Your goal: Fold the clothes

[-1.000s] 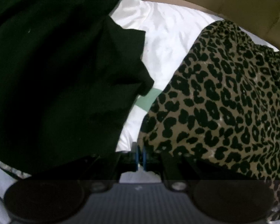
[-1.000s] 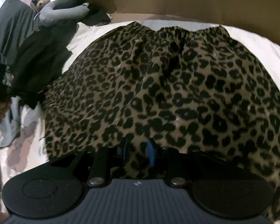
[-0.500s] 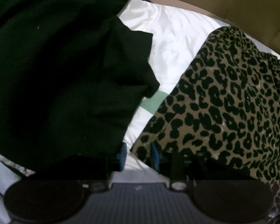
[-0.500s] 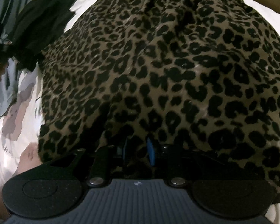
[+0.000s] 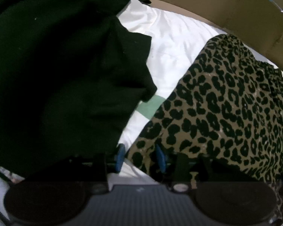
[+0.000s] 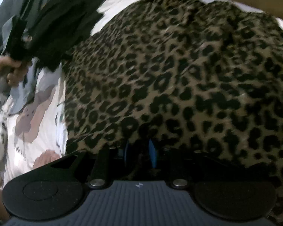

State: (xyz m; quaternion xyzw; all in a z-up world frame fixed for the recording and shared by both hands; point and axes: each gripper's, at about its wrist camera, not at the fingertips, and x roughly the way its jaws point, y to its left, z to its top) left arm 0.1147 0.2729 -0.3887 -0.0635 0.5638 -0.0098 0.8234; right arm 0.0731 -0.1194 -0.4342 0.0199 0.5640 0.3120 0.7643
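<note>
Leopard-print garment [image 5: 226,109] on bed [image 5: 171,43]: left gripper [image 5: 139,157] jaws apart around corner; right gripper [image 6: 139,154] pinches hem. Close left, lift both evenly.

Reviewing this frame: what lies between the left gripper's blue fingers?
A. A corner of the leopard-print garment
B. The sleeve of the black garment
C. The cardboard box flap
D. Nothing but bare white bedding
A. In the left wrist view the left gripper stands open, with the lower corner of the leopard-print garment reaching in between its blue fingers; the black garment lies off to the left.
</note>
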